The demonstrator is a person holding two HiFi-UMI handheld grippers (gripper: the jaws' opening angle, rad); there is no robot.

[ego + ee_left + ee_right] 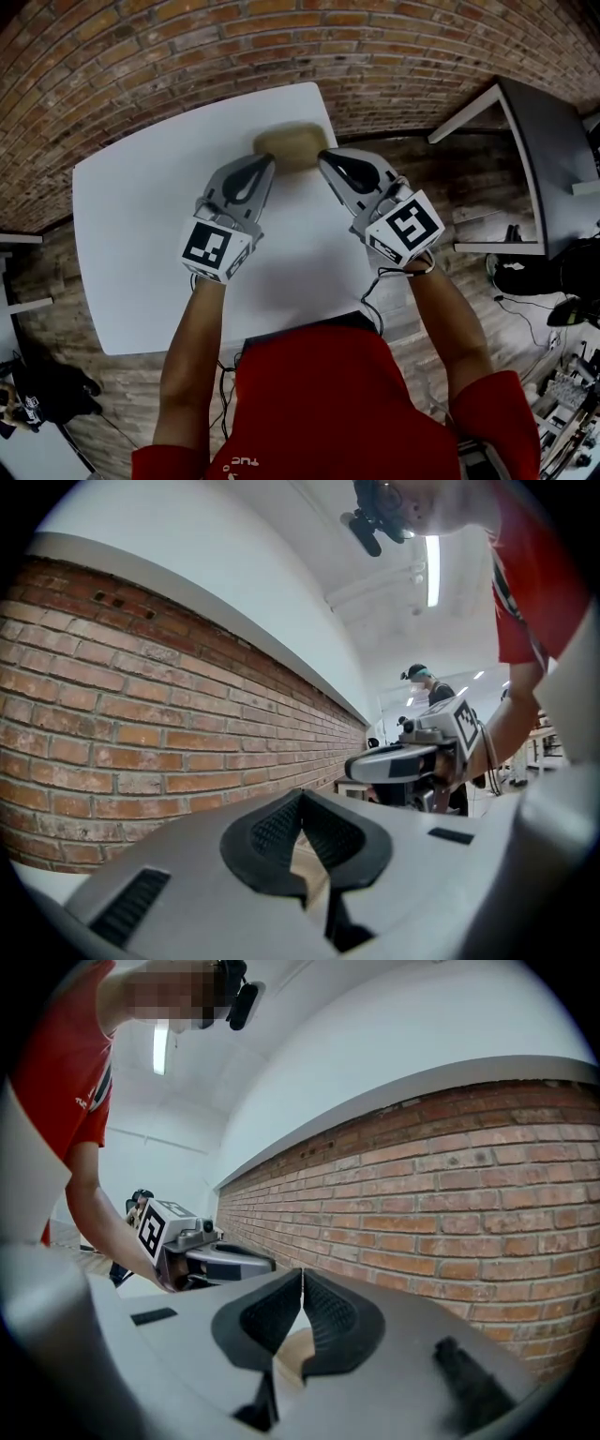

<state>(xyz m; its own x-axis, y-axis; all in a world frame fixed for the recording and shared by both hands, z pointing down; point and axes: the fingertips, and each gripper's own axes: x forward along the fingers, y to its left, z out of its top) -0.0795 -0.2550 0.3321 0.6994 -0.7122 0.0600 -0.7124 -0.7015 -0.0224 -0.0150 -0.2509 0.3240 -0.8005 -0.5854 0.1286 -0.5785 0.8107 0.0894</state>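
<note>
My forearms extend forward from my body. The left forearm point(192, 347) runs nearly straight ahead and the right forearm point(455, 323) angles inward. Each hand holds its tool low over the white desk point(141, 234), with the two noses converging.

Left tool point(266, 167): jaws closed, tips meeting, nothing clamped between them. Right tool point(323, 159): same condition, jaws pressed tip to tip and empty.

The tan rounded object point(291, 145) lies directly ahead of both tools, near the desk's far edge. Its outline is blurred, but its long axis appears to run left to right, along that edge. The left tool's nose sits at the object's left end and the right tool's nose at its right end, so the object lies between them. I cannot tell whether either nose touches it. Neither tool is clearly nearer.

Beyond the desk stands the brick wall point(187, 56).
</note>
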